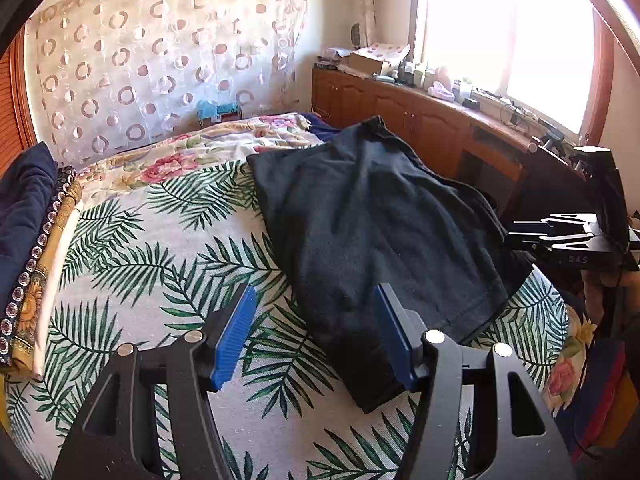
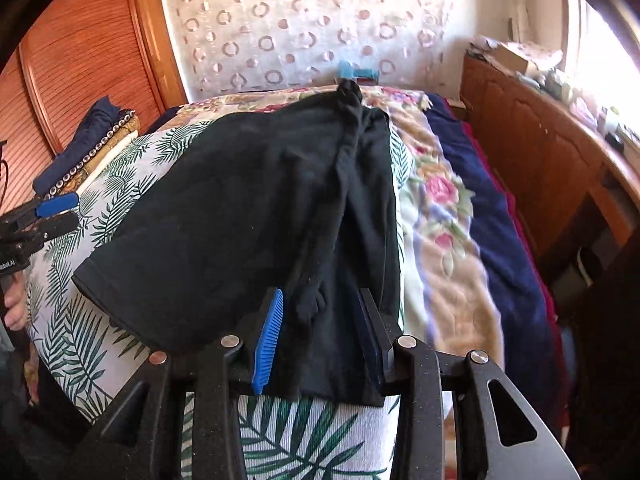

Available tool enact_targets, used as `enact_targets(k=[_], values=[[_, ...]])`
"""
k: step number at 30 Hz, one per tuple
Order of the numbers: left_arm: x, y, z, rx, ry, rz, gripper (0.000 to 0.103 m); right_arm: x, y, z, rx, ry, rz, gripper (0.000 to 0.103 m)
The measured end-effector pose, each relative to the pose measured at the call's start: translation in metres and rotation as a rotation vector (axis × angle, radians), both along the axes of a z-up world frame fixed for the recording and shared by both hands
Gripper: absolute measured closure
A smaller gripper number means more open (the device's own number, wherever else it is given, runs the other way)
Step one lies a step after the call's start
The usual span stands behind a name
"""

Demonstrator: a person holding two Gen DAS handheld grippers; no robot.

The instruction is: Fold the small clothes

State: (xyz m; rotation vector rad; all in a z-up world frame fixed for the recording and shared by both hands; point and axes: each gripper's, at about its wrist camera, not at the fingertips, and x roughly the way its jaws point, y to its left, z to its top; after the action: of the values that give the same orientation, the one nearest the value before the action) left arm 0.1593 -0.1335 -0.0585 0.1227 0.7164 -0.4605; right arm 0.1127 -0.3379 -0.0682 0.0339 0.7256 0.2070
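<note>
On the palm-print sheet lies a rumpled black garment, both grippers' fingers spread apart over its hem.

Both wrist views low, close, sharing dark garment.

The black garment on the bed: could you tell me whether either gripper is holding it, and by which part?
Neither clearly grips it. The right gripper is open astride the black garment's near hem; the left gripper is open beside it.
</note>
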Motion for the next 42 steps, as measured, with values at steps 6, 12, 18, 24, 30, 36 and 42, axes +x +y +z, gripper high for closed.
enact_targets(k=[6, 12, 18, 24, 30, 36, 42], values=[[0.003, -0.003, -0.012, 0.006, 0.038, -0.003, 0.041, 0.002, 0.014, -0.004, 0.016, 0.014, 0.046, 0.065], [0.003, -0.005, -0.019, 0.007, 0.060, -0.007, 0.041, -0.001, 0.014, -0.001, 0.019, -0.004, 0.098, 0.099], [0.001, -0.005, -0.027, 0.002, 0.104, -0.027, 0.041, -0.024, -0.012, 0.015, 0.002, -0.093, 0.011, 0.100], [-0.010, -0.008, -0.035, -0.057, 0.173, -0.088, 0.041, -0.017, -0.020, -0.003, 0.026, -0.008, -0.008, 0.100], [-0.021, -0.016, -0.039, -0.091, 0.215, -0.140, 0.057, -0.016, -0.016, 0.003, 0.040, -0.052, -0.031, 0.095], [-0.022, -0.017, -0.041, -0.110, 0.220, -0.135, 0.096, -0.031, -0.002, 0.009, 0.019, -0.124, 0.000, 0.062], [-0.020, -0.014, -0.024, -0.159, 0.183, -0.147, 0.097, -0.042, 0.018, 0.004, 0.016, -0.130, 0.108, 0.054]])
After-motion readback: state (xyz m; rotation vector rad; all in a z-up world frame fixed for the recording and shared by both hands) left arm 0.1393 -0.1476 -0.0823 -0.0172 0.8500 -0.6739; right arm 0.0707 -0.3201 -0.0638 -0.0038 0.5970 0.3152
